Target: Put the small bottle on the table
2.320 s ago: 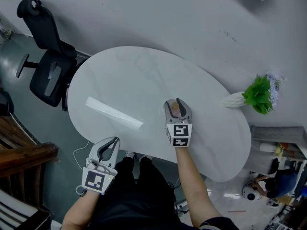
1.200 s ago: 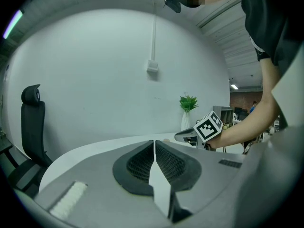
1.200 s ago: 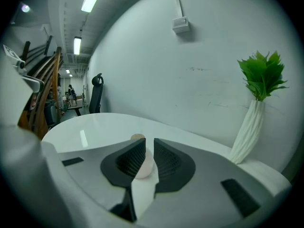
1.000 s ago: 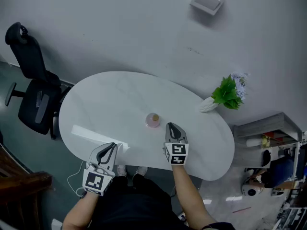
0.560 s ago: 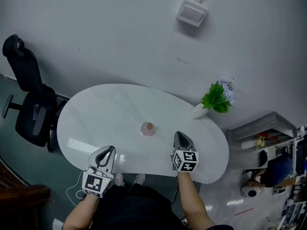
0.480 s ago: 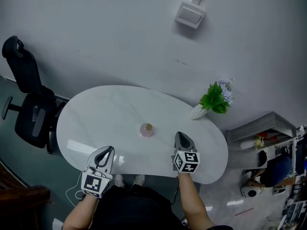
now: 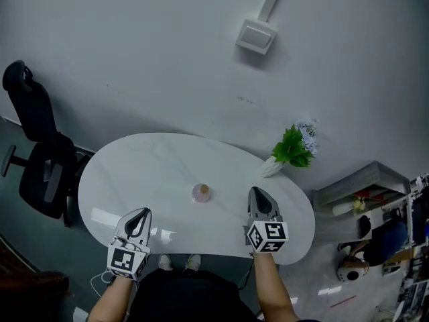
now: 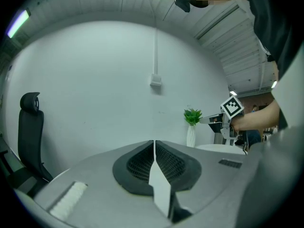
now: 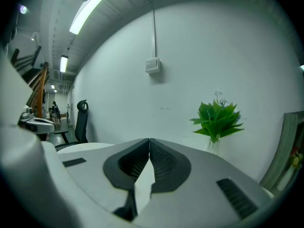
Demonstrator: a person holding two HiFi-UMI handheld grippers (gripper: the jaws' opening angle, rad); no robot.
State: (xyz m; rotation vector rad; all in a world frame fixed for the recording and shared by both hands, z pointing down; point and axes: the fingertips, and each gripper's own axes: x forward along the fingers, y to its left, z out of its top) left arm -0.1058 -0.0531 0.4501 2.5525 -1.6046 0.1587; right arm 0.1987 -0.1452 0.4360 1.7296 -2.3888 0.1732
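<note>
- left gripper [image 8: 154, 142]: jaws pressed together along one seam, nothing between them; held off the near edge of the table [image 7: 161, 163]
- right gripper [image 9: 149, 140]: jaws likewise together and empty; held over the table's near right edge
- small bottle [image 7: 200, 192]: stands upright on the table, pinkish with a tan cap; ahead of both grippers and between them, nearer the right gripper, off to its left; touches neither
- potted plant [image 7: 290, 148] in a white vase: ahead of the right gripper, slightly to its right, at the table's far edge
- office chair [image 7: 35, 158]: well to the left of the left gripper, beside the table's left end
- wall box [image 7: 255, 36]: on the wall far ahead of both grippers
</note>
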